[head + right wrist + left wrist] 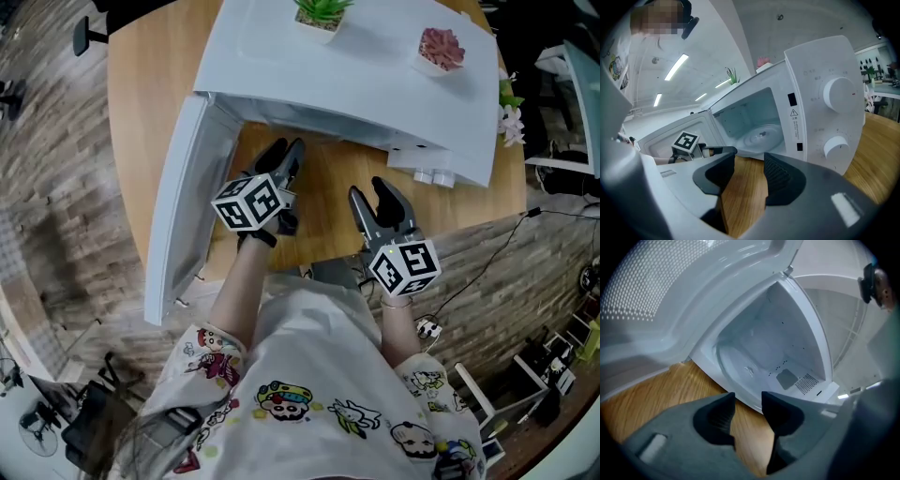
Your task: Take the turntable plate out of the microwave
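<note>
Left claw [747, 397]: jaws a small gap apart, nothing held, only table [656, 394] showing between them. It sits at the mouth of the open microwave [356, 84], with the door [178, 206] standing open on its left. Right claw [750, 157]: also part open and empty, over the table just short of the cavity, with the control panel [834, 108] ahead to its right. Plate [761, 136] is ahead of the right claw, flat on the cavity floor, neither claw touching it. Left claw is slightly further forward than the right.
</note>
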`<state>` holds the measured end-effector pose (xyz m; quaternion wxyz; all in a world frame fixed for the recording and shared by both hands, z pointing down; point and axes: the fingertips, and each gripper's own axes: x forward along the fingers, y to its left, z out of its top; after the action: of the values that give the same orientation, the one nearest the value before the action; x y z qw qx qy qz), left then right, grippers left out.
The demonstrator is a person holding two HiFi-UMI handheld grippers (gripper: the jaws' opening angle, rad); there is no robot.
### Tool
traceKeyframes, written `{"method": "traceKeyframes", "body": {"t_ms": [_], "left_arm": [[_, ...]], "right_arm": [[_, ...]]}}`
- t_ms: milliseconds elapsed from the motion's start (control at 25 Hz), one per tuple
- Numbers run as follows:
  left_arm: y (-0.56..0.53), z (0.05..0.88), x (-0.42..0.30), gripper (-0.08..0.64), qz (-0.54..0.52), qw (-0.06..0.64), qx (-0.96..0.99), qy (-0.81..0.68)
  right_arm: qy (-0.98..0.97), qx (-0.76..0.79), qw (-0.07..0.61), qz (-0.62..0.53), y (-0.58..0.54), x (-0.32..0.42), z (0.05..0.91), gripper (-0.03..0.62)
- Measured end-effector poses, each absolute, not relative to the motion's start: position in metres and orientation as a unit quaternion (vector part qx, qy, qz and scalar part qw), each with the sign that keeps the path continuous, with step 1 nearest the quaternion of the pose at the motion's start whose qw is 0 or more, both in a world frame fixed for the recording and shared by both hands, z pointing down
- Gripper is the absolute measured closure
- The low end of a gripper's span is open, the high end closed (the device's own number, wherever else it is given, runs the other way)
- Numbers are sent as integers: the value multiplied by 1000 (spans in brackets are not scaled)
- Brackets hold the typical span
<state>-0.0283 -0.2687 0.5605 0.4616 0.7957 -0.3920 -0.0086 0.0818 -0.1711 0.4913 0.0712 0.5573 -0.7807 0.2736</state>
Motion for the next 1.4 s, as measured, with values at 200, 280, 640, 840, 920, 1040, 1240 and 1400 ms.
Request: {"method": "traceKeyframes", "body": {"t_ms": [200,280,640,840,920,1040,1240,1400], "left_arm": [[-276,567,-22,388,-27,489,780,-390],[-278,569,-17,388,-35,499,777,-383],[-287,575,-7,456,-86,555,738,-374],[-287,576,-8,486,-129,581,709,-378],[-287,576,-7,489,-134,585,704,-379],[-285,577,-7,495,-143,595,694,-379],[-281,578,-5,506,-158,624,668,-375],[-272,577,-4,512,-165,637,655,-373]], "right_arm": [[-774,562,75,280,-165,88,496,394],[-771,565,75,283,-164,91,498,396],[-764,568,72,296,-164,96,504,399],[-766,564,71,301,-163,93,507,400],[-767,562,71,302,-162,92,508,400],[-766,562,69,303,-162,93,508,402],[-763,566,61,307,-163,98,507,403],[-761,564,51,317,-164,100,509,408]]}}
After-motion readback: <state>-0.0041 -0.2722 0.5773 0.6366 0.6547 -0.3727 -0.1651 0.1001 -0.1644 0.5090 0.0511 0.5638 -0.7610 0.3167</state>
